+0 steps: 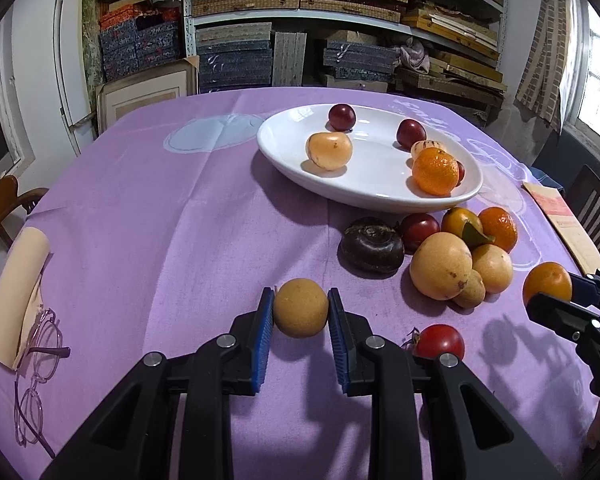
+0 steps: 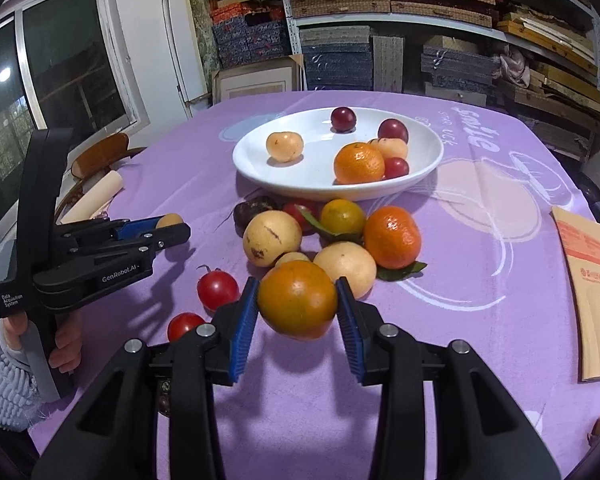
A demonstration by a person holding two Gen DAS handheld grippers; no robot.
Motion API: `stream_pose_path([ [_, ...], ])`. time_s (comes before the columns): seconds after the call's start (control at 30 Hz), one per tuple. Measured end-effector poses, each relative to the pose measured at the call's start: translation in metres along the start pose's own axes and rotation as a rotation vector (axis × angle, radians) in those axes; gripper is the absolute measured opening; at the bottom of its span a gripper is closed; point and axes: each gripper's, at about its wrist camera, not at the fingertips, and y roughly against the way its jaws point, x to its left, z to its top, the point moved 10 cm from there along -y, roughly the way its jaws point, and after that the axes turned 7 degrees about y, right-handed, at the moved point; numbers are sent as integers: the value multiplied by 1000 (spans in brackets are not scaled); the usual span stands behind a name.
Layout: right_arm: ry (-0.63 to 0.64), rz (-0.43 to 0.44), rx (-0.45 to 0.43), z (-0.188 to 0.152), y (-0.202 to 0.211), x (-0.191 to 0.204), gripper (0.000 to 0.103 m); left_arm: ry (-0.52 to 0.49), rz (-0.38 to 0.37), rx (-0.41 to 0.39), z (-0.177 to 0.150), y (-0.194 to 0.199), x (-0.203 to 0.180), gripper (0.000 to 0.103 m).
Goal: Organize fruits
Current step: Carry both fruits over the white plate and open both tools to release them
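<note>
Blue-padded left gripper [image 1: 301, 307] clamps a tan fruit [image 1: 301, 307], right gripper [image 2: 297, 300] an orange [image 2: 297, 300]; carry both to the white plate [image 1: 284, 160].

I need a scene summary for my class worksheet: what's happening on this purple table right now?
A person is sorting fruit with two handheld grippers. The left gripper is shut on a small tan round fruit, and the right gripper is shut on an orange-green citrus. Both fruits appear lifted above the purple tablecloth. The white plate already holds several fruits, including an orange and dark red plums. A pile of fruit sits in front of the plate, and two red tomatoes lie nearby.
</note>
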Motion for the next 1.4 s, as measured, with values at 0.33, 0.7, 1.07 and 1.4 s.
stream_pose_path([
  [0.33, -16, -57, -68, 60, 18, -35, 38, -21, -25, -48, 57, -1, -25, 27],
  [0.7, -41, -109, -117, 132, 3, -59, 38, -12, 5, -100, 113, -20, -50, 27],
  [1.07, -124, -152, -121, 155, -43, -100, 38, 18, -14, -15, 105, -60, -54, 27],
  [1.4, -162, -198, -44, 132, -88, -137, 38, -24, 12, 23, 92, -83, -59, 27],
])
